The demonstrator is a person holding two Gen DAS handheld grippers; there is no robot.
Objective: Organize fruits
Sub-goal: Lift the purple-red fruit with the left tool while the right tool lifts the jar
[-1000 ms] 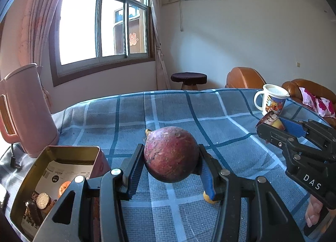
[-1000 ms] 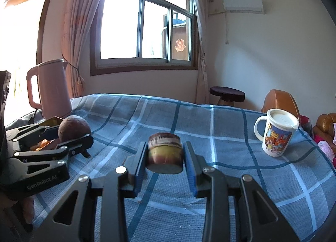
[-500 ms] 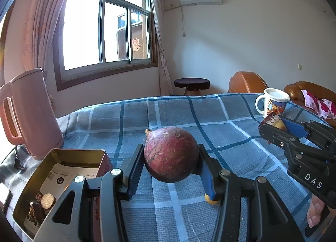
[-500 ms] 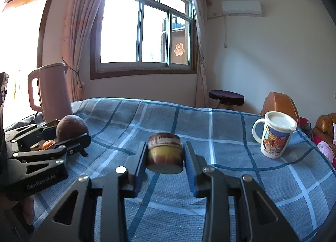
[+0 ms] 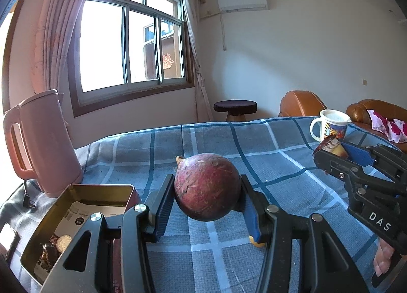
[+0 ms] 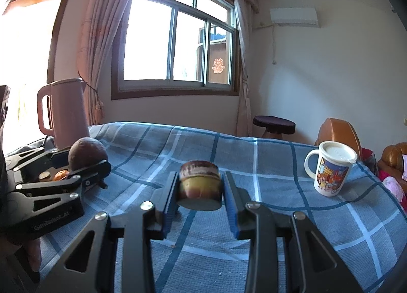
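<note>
Held above a blue plaid tablecloth: a round reddish-purple fruit, clamped in the left gripper, and a cut yellow-brown fruit piece, pinched in the right gripper. Open gold tin at the near left edge, pink kettle just behind it, lidded cartoon mug at far right. Bare cloth across the middle. Beyond: window, dark stool, tan sofa.

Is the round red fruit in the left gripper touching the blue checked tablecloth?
Apart. In the left wrist view the red fruit hangs clamped between the left gripper pads, with tablecloth visible below its underside.
</note>
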